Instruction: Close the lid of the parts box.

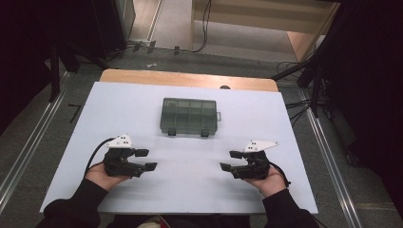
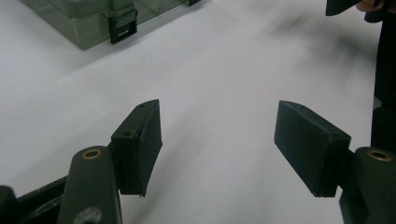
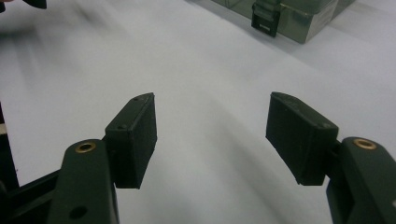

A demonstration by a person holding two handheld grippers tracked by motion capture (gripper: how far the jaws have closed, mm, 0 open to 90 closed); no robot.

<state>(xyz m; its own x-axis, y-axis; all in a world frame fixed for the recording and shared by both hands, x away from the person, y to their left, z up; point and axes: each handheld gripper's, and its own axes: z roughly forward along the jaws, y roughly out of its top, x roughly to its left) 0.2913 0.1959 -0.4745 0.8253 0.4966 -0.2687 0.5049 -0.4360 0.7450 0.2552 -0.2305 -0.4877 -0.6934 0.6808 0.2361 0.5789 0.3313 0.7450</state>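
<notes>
Flat on the white table top, lid shut: a grey see-through compartment box, well ahead of both grippers and roughly midway between them. Long axis crosswise, running from the left gripper's side to the right gripper's side, parallel to the near table edge. Two dark latches on the long side facing the grippers, so front toward the person; a small tab on the short end nearer the right gripper. Dividers visible through the lid, contents not discernible.

Left gripper held low over the table in the left hand, pointing inward toward the other gripper. Jaws wide apart, nothing between them but bare table. Seen from the left gripper view: box ahead and off to the left, one latch turned this way, well apart from the fingertips; left gripper spread wide there too.

Right gripper held in the right hand, mirrored, pointing inward toward the left one, well apart from it. Jaws likewise wide apart and gripping nothing. Seen from the right gripper view: box ahead and off to the right, one latch facing, clear of the right gripper.
</notes>
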